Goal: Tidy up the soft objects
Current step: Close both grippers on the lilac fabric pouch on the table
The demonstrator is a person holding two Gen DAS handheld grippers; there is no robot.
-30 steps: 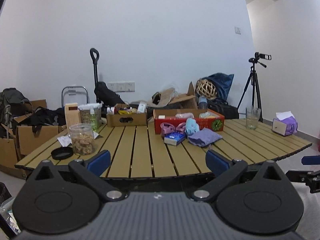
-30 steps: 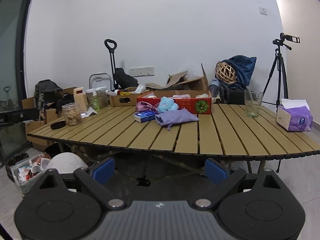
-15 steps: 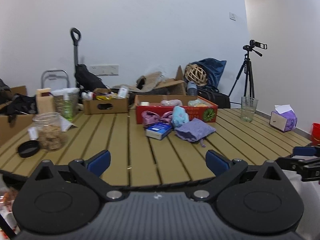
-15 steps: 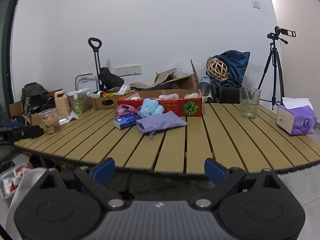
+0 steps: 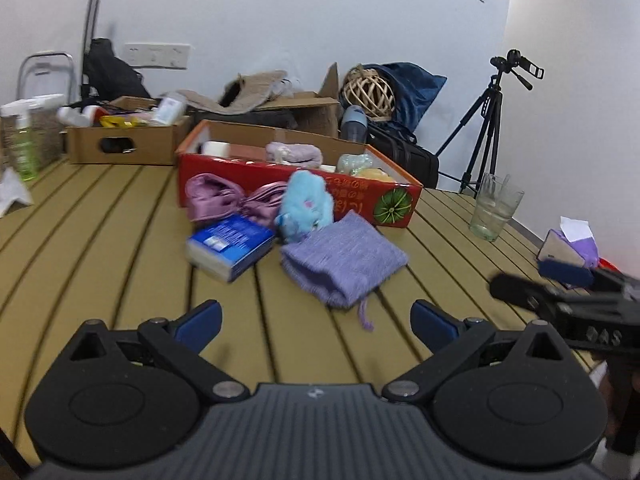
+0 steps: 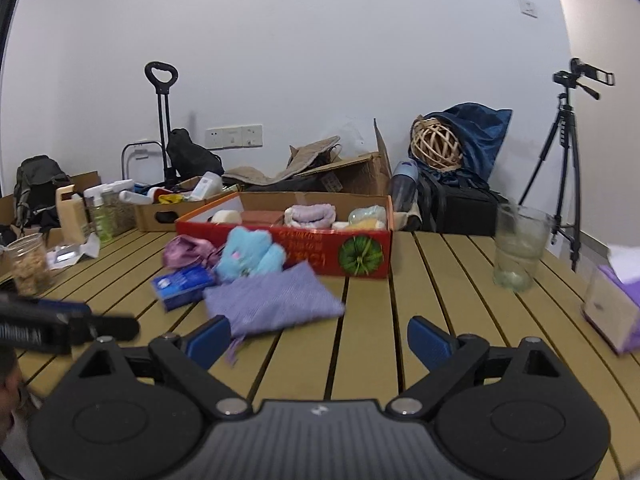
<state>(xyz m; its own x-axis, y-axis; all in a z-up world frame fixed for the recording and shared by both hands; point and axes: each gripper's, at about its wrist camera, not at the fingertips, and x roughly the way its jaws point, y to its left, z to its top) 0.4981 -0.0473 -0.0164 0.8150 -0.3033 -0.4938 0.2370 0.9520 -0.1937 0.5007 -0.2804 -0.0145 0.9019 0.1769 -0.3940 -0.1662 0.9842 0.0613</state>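
Bare desk (image 5: pixel 120 264) slats lie open near the purple pouch (image 5: pixel 342 262). Behind it, the blue book (image 5: pixel 230 246), blue plush (image 5: pixel 306 206) and red box (image 5: pixel 300 184) crowd together; a glass (image 6: pixel 518 248) stands far right.

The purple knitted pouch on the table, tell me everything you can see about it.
The purple pouch is a soft, knitted-looking lavender bag lying flat and slightly rumpled on the slatted wooden table. A thin drawstring trails from its near end. It sits in front of the red box, touching or almost touching the blue plush toy. Neither gripper holds it.
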